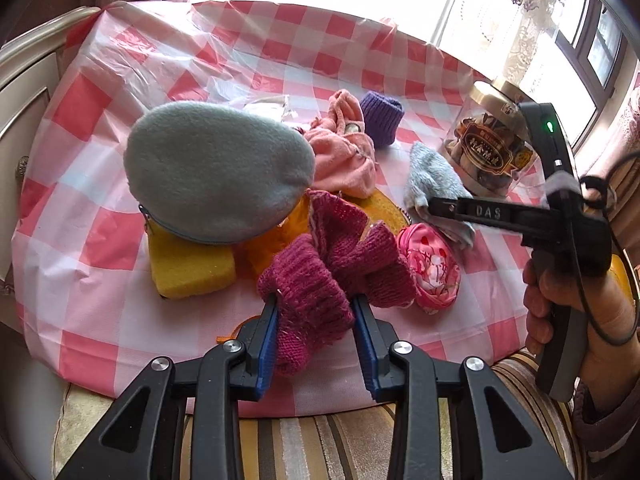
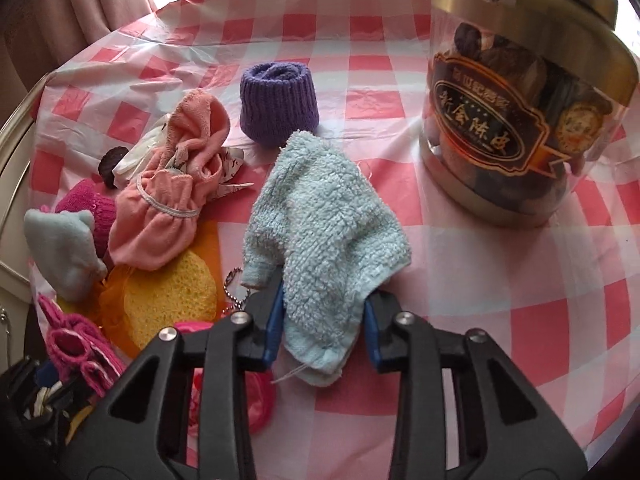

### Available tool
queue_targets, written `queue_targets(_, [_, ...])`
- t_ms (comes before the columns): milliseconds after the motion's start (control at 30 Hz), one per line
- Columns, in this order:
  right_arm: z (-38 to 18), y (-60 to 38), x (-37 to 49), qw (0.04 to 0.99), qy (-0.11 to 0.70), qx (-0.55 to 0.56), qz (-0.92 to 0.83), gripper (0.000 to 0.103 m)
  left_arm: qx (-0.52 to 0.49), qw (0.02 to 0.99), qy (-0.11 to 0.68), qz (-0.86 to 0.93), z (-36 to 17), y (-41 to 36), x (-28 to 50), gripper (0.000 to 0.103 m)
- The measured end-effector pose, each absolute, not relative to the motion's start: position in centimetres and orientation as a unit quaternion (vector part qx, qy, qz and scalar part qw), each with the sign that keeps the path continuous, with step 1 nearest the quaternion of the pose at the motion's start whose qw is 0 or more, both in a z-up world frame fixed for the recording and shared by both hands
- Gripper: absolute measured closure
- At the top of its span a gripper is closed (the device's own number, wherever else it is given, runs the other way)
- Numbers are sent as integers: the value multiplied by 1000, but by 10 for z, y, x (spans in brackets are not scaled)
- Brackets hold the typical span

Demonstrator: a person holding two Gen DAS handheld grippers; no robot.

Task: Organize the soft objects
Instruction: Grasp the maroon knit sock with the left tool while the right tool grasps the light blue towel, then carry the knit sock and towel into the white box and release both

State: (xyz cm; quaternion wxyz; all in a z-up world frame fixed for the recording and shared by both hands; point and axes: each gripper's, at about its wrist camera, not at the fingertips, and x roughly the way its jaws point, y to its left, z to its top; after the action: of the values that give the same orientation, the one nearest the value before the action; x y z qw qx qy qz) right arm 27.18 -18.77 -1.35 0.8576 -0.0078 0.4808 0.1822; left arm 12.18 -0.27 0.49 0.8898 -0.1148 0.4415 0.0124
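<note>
Left gripper (image 1: 314, 316) clenched on chunky magenta knit piece (image 1: 320, 272), near edge of soft pile on checked tablecloth (image 1: 100, 208). Right gripper (image 2: 324, 320) grasping fluffy pale-blue terry cloth (image 2: 328, 216), draped forward between the pads, purple ribbed cuff (image 2: 278, 108) just beyond; gold-lidded jar (image 2: 528, 96) well apart

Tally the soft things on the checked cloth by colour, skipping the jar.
Pink to magenta: 3 (magenta knit, peach towel cap, pink printed roll)
Blue to grey: 2 (light blue towel, grey-blue beret)
Yellow: 2 (block sponge, round sponge)
Purple: 1 (purple knit cuff)
Total: 8, counting the magenta knit as one bundle.
</note>
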Motion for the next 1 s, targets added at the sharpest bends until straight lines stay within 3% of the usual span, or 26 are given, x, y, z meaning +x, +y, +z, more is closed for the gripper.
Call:
queue_targets(467, [21,-265,220,878,446,21,173,67,-105,903,417,10,28,-19,108,68])
queue_targets(1000, [26,-417,154,884,458,47,88,67,-84,902,417,-78,48,-98,103,68])
